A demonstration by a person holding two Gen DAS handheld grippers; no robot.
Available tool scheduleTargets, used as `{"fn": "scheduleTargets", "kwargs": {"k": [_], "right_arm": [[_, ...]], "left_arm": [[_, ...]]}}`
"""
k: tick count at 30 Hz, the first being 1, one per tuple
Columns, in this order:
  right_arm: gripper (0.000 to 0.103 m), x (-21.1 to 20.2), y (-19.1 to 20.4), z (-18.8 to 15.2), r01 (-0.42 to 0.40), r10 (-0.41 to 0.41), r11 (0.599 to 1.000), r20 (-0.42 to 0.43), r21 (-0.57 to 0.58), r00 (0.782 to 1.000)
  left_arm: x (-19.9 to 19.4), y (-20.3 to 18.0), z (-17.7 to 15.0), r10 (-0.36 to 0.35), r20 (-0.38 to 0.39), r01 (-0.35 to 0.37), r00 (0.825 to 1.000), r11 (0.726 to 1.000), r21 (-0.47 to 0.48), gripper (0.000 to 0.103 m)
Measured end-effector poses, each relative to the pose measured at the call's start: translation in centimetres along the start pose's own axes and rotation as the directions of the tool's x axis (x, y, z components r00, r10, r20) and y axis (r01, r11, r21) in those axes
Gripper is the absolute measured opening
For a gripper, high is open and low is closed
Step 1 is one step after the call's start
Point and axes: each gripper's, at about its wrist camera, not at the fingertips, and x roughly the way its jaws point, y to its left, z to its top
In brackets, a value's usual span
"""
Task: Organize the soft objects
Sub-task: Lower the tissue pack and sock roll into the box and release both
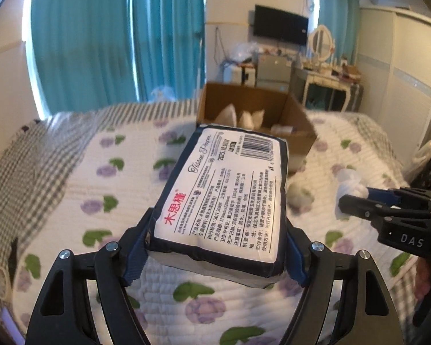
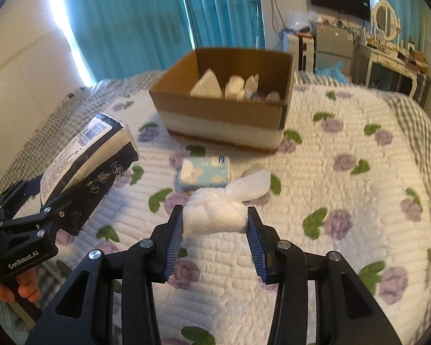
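— What can you read on that big pack?

— The tissue pack (image 1: 221,198) says "Tissue Paper" in curly letters, with red Chinese words and a barcode at its far end. The left gripper (image 1: 215,247) has it squeezed between both blue pads, up off the bed (image 1: 71,189).

— Any words on the tools?

— One side of the left gripper says "GenRobot.AI" (you see that from the right camera). The right gripper (image 2: 215,224) shows "DAS" on its body in the left camera.

— And what is the right one holding?

— A small clear bag of white fluff (image 2: 218,212), tied at the top. The pads press on it from both sides, and it sits low over the quilt.

— What else is lying around?

— One light blue tissue packet (image 2: 204,172) with clouds on it, flat on the quilt just past the bag. Beside it, one little white lump (too blurry to name).

— And the box?

— One cardboard box (image 2: 215,112) at the far side of the bed, open on top. I count about four white soft things poking up inside.

— So two packs of tissue out here?

— Yes, one big, one small.
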Motion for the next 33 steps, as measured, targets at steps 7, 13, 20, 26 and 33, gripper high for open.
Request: {"fn": "scheduleTargets", "kwargs": {"k": [7,13,20,26,33], "right_arm": [[0.042,-3.6,0.0,4.3,0.013,-0.007,0.999,0.116,-0.049,0.993],[0.042,-5.0,-0.7,8.8,0.016,-0.001,0.997,0.195,-0.074,0.981],[0.042,-4.2,-2.1,15.4,0.021,-0.002,0.997,0.255,-0.071,0.967],[0.042,-0.6,-3.2,19.5,0.044,-0.023,0.996,0.254,-0.076,0.967],[0.042,5.3,-5.2,21.6,0.049,-0.033,0.996,0.196,-0.077,0.980]], "left_arm": [[-1.0,-1.6,4.2,-0.003,0.079,0.001,0.997,0.999,0.034,0.077],[0.5,-2.1,8.4,0.001,0.127,-0.007,0.992,0.999,0.046,0.077],[5.2,-2.4,13.5,-0.013,0.130,0.008,0.991,0.999,0.036,0.077],[10.5,-3.1,15.7,0.011,0.105,-0.018,0.994,0.998,0.066,0.077],[16.1,-3.7,15.8,-0.009,0.051,0.006,0.999,0.998,0.064,0.079]]}}
